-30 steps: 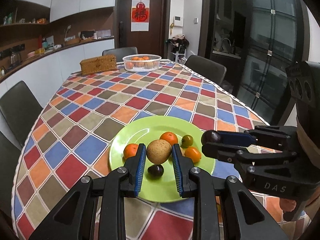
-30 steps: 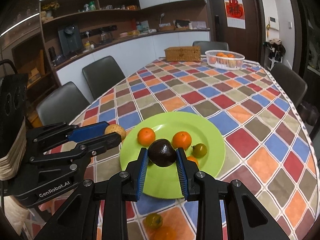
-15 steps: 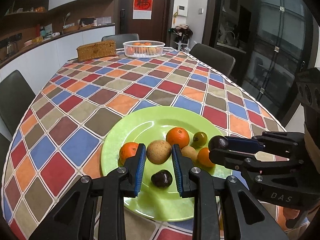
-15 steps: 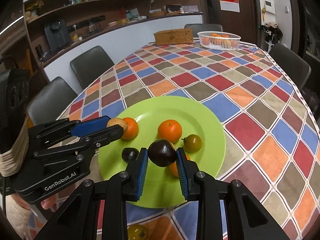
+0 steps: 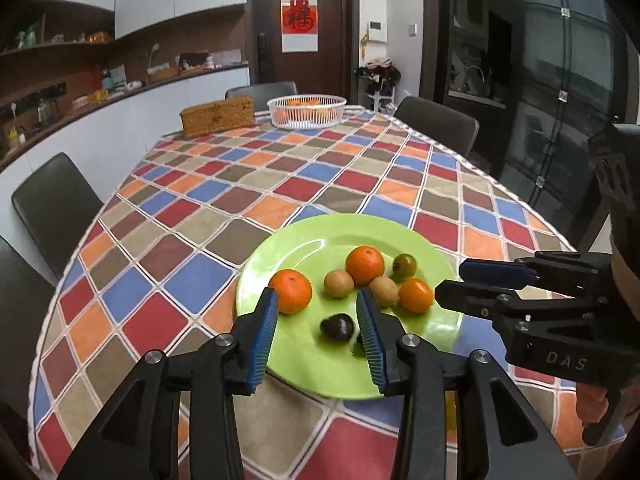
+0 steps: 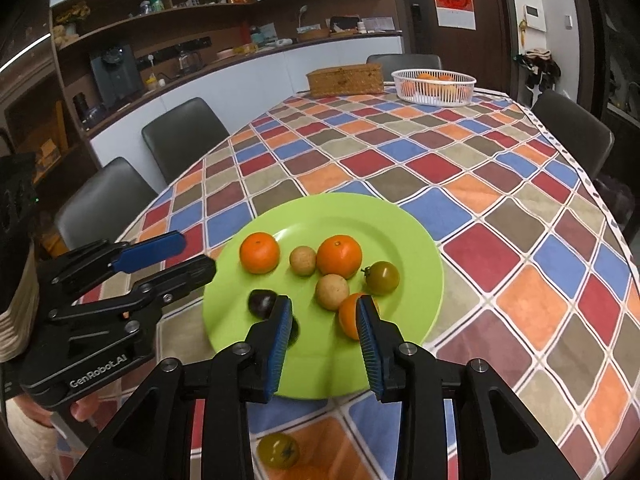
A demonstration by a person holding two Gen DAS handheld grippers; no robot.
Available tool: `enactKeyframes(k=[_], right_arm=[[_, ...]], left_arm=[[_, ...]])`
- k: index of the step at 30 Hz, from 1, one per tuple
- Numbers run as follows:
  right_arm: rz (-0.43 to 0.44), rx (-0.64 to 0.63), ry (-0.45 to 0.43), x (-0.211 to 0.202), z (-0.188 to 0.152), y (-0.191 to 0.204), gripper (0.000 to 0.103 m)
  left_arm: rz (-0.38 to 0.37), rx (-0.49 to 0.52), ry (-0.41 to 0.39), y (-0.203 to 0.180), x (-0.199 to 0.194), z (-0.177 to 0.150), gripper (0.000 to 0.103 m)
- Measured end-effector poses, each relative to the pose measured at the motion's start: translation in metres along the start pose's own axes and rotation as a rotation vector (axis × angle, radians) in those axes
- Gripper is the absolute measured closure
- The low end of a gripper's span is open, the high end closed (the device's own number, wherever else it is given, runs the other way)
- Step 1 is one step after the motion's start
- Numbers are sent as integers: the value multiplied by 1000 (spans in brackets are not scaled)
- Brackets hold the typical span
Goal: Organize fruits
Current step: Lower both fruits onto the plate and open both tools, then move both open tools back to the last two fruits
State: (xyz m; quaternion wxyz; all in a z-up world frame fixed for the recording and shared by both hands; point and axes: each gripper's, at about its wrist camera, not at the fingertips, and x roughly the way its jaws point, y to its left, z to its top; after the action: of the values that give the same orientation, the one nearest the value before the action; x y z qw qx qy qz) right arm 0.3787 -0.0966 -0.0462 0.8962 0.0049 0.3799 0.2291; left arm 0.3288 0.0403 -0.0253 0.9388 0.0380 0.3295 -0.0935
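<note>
A green plate lies on the checkered tablecloth and holds three oranges, two tan round fruits, a greenish tomato and two dark fruits. My left gripper is open and empty over the plate's near edge. My right gripper is open and empty above the plate's near side; one dark fruit lies partly behind its left finger. Each gripper shows in the other's view, the right and the left, both open.
A greenish tomato and an orange fruit below it lie on the cloth in front of the plate. A white basket of oranges and a wicker box stand at the far end. Dark chairs surround the table.
Both grippers opened and pulled back. The left let go of the tan fruit and the right let go of the dark fruit; both fruits now lie on the plate.
</note>
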Motion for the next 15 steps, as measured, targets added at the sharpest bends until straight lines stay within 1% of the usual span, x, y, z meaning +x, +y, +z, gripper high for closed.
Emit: enactKeyframes(k=[3,7,9,10,15], right_arm=[[2,-12,-26,-15,-3,5,69],[2,-33,-59,-37,-8,13,69],[6,-43,-73,-49,-11,18,69],[8,-45,-79,-54,-12,19,69],[-1,-49,-101,-78,-23,24,69]], left_arm=[[6,8,-29,-4,-19,-1,61],[8,26,-69,-13,-46,-4,55],[13,35,-87,-18,-57,-5,51],[13,41,-95,-20,-63,-6,48],[14,68,-113,-31,-82,-15,42]])
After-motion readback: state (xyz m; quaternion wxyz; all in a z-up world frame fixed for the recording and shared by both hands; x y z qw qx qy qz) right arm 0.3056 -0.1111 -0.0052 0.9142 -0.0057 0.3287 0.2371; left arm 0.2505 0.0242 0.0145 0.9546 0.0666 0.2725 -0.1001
